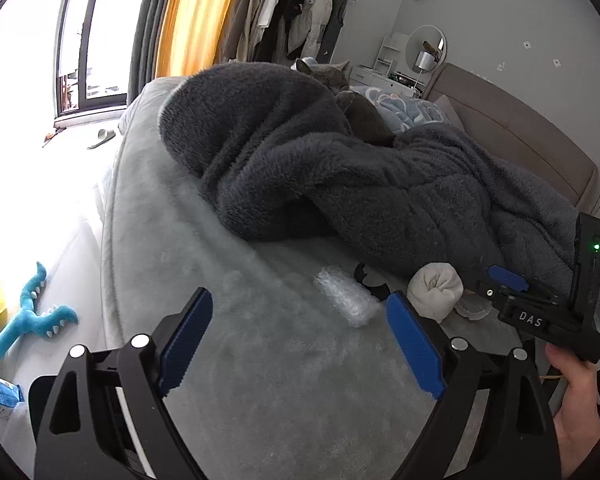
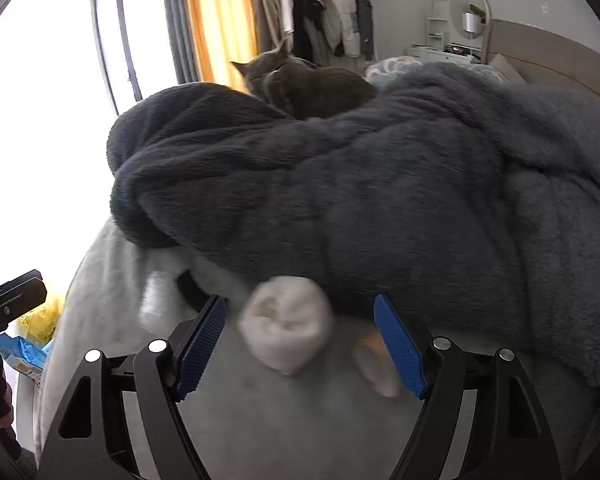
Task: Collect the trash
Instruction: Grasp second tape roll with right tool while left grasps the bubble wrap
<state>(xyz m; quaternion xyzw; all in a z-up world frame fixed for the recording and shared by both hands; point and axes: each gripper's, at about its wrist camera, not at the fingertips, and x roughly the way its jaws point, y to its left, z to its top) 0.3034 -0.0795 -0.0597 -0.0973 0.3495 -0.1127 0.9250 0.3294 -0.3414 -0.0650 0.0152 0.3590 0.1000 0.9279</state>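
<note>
A crumpled piece of clear bubble wrap (image 1: 342, 298) lies on the pale grey bed cover (image 1: 228, 280), just ahead of my left gripper (image 1: 300, 294), which is open and holds nothing. Beside the wrap sit a small black item (image 1: 370, 280) and a rolled white cloth bundle (image 1: 434, 292). In the right wrist view the bundle (image 2: 288, 328) sits between the wide-apart pads of my right gripper (image 2: 300, 300), touched by neither; this gripper is open. A small pale scrap (image 2: 376, 364) lies by its right pad. The view is blurred.
A dark grey fleece blanket (image 1: 340, 184) is heaped across the bed, with a grey cat (image 2: 300, 84) lying on it. On the floor at left are a blue plush toy (image 1: 32, 316), a yellow bag (image 2: 40, 320) and blue packaging (image 2: 16, 350). Clothes rack and dresser stand behind.
</note>
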